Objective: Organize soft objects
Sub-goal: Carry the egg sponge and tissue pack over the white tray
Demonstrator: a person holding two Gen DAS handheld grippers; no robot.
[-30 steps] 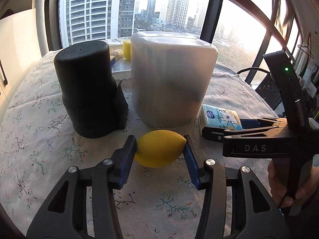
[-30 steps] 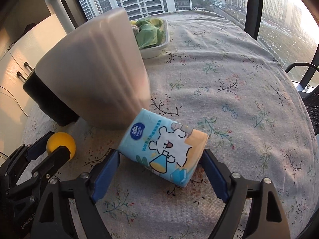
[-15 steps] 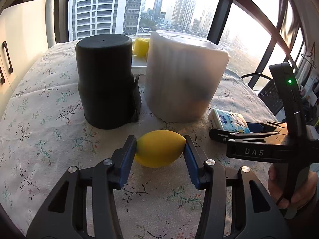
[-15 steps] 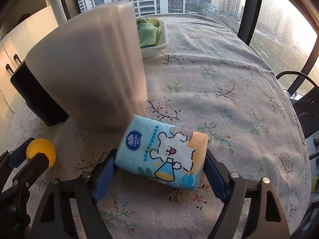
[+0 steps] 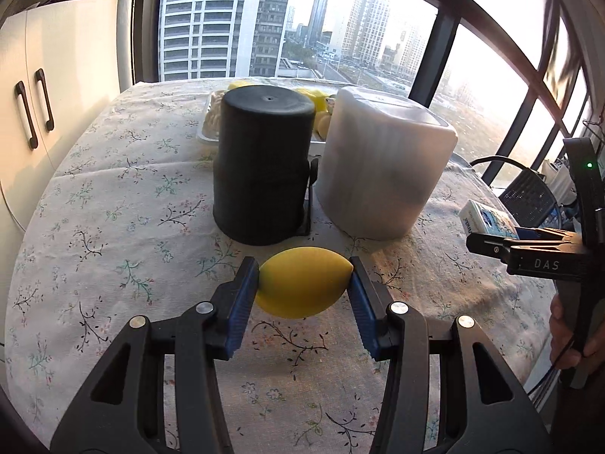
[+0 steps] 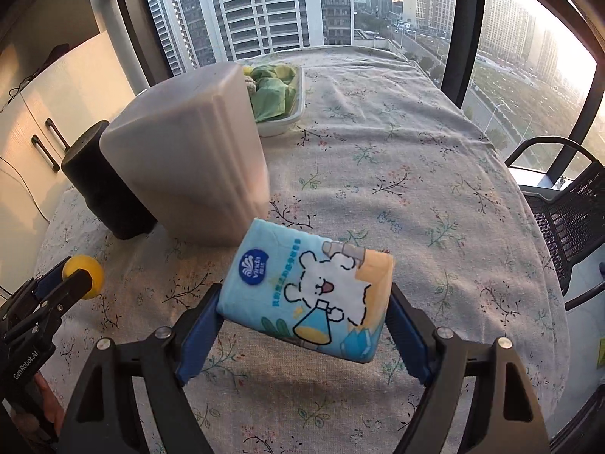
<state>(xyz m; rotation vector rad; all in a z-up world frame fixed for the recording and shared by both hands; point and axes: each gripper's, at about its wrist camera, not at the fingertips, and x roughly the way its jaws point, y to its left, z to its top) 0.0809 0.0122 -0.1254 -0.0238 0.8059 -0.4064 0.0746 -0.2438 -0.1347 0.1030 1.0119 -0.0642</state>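
Note:
My left gripper [image 5: 304,279] is shut on a yellow lemon-shaped soft toy [image 5: 302,291], held just above the flowered tablecloth in front of an upturned black bin [image 5: 264,166] and an upturned frosted white bin [image 5: 385,162]. The right wrist view shows the same toy [image 6: 86,273] at the far left. My right gripper [image 6: 304,304] is shut on a blue tissue pack [image 6: 314,291] with a cartoon bear, tilted and lifted off the cloth beside the white bin [image 6: 189,174]. That pack [image 5: 487,221] also shows at the right in the left wrist view.
A shallow white tray [image 6: 293,115] with green and yellow soft items sits behind the bins. A white cabinet [image 5: 56,87] stands left of the table and a black mesh chair [image 6: 567,208] to its right. Windows run along the far side.
Both grippers have risen and drawn back from the bins, each keeping its hold. The tissue pack has come up off the cloth, and the bins look farther away.

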